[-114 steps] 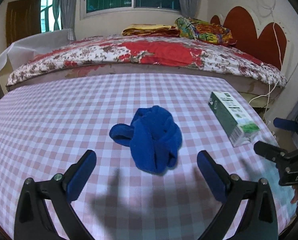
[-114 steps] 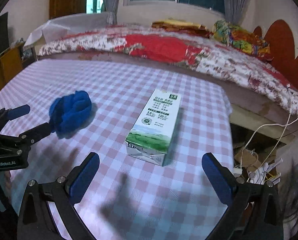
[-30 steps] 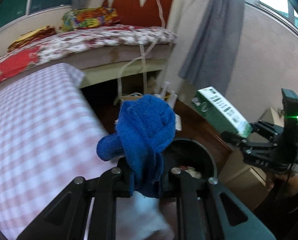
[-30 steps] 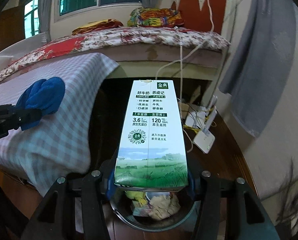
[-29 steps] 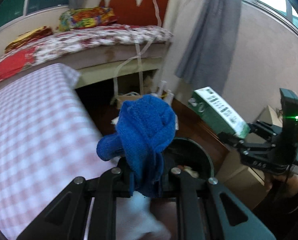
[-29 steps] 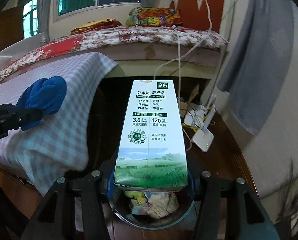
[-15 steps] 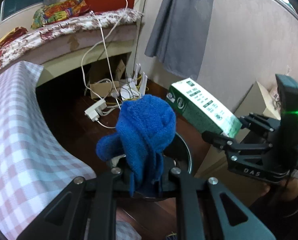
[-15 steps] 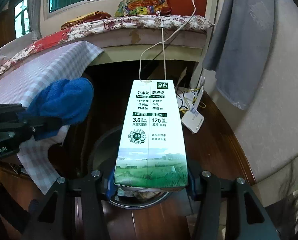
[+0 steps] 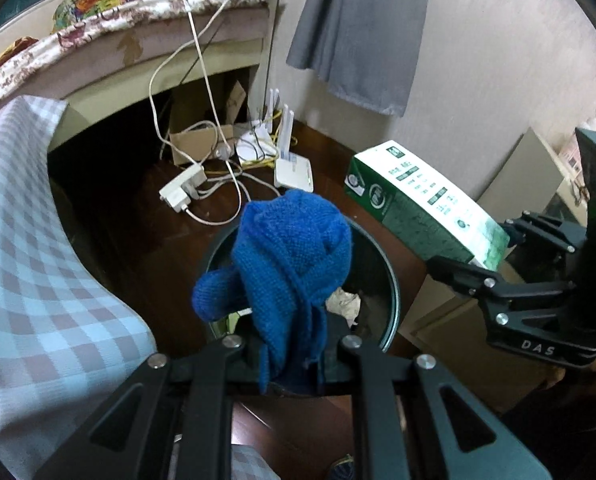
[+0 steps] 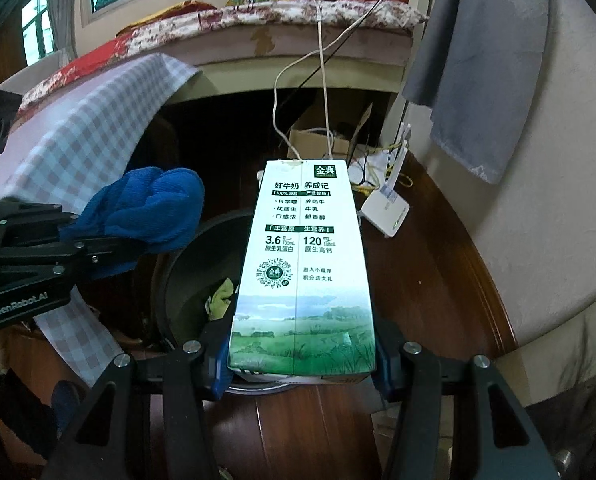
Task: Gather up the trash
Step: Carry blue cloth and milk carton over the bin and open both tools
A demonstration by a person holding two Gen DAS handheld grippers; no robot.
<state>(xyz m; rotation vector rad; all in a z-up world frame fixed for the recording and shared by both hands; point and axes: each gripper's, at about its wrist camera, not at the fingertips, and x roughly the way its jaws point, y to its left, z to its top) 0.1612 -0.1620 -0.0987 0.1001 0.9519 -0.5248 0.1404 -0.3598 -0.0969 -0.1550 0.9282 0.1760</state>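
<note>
- Blue knitted cloth [image 9: 293, 256] is clamped in your left tool [image 9: 291, 354], its jaws closed tight on the lower folds; the bulk of the cloth stands up past the jaw tips.
- In the left wrist view the trash bin [image 9: 392, 280] sits directly behind and below the cloth at frame centre, its dark rim ringing the bundle, with crumpled paper showing inside. By my reading the cloth is already over the mouth.
- Your right tool [image 10: 300, 364] is clamped on the near end of the milk carton [image 10: 304, 264], one pad on each side face.
- The carton's long axis runs straight away from that tool, toward the top of the frame. In the right wrist view the bin [image 10: 185, 264] lies left of centre; the carton covers its right part, and its gripped end looks to be above the near rim.
- The left tool looks the nearer of the two to the middle of the opening, so the cloth seems the better placed to drop.
- The carton, as I judge it, wants shifting toward frame left, or its far end tipped down, or it may catch the rim.
- Checked tablecloth [image 9: 29, 248] hangs just beside the bin at frame left; keep clear of it.
</note>
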